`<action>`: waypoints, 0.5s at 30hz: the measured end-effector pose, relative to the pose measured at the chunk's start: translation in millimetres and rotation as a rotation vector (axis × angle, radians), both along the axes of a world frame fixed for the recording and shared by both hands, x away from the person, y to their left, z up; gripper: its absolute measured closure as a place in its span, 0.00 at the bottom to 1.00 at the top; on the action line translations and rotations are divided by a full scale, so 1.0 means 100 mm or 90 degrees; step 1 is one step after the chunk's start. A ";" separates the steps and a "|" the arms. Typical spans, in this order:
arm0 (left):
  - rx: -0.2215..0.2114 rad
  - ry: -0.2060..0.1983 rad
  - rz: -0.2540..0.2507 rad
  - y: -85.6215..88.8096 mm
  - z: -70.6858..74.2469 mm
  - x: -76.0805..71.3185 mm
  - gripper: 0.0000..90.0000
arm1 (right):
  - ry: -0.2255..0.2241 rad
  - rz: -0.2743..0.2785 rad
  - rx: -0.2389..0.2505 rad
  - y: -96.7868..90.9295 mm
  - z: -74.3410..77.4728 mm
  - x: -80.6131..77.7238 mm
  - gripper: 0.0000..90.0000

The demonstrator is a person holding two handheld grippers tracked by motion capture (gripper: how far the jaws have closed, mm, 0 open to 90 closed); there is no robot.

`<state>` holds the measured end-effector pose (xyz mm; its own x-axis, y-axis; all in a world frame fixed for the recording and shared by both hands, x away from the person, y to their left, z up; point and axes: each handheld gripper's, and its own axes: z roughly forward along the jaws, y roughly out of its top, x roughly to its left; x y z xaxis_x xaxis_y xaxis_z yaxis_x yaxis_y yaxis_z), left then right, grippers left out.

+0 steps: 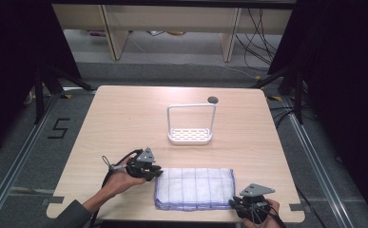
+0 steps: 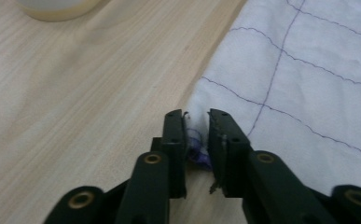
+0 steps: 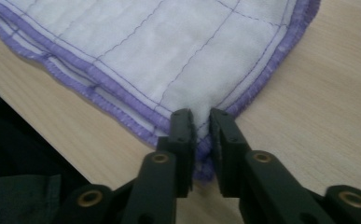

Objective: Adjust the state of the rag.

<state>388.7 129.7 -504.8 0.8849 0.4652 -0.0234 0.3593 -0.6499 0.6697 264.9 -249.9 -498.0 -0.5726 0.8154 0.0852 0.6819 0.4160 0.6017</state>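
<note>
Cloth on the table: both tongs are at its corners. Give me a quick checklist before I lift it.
1. Left tongs pinch a cloth corner: ok, fabric sits between the jaws.
2. Right tongs pinch the purple-edged corner: ok.
3. All folded layers caught at the right corner: cannot tell.
4. Cloth lies flat, no bunching: ok.
5. White rack stands apart from the cloth: ok.
6. Table between cloth and rack is bare: ok.

One sign is read: a black digit "5" (image 1: 58, 128), marked in tape on the grey floor left of the table (image 1: 124, 118). No other text, label or brand is made out on anything else.
</note>
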 end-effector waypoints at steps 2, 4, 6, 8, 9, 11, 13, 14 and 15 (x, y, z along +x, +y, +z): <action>-0.012 -0.001 0.004 -0.01 -0.01 -0.02 0.93 | -0.006 0.016 -0.001 -0.01 -0.01 0.02 0.93; -0.009 -0.003 -0.004 0.01 0.00 -0.09 0.95 | -0.021 0.027 -0.020 0.01 0.00 0.04 0.94; -0.009 -0.001 -0.009 0.03 0.00 -0.16 0.95 | -0.011 0.037 -0.044 0.01 0.04 0.07 0.94; -0.024 0.009 -0.006 0.07 0.01 -0.26 0.95 | -0.026 0.047 -0.054 0.00 0.05 0.14 0.94; -0.040 0.012 -0.002 0.09 0.00 -0.32 0.96 | -0.034 0.044 -0.053 0.00 0.05 0.18 0.94; -0.052 0.015 0.000 0.15 0.00 -0.44 0.96 | -0.037 0.056 -0.063 -0.02 0.09 0.29 0.95; -0.051 0.015 0.001 0.18 0.00 -0.50 0.95 | -0.043 0.060 -0.067 0.00 0.12 0.41 0.94; -0.067 0.018 0.005 0.19 -0.01 -0.64 0.95 | -0.048 0.072 -0.076 0.02 0.14 0.48 0.95; -0.067 0.018 0.005 0.19 -0.01 -0.64 0.95 | -0.042 0.070 -0.078 0.04 0.15 0.55 0.95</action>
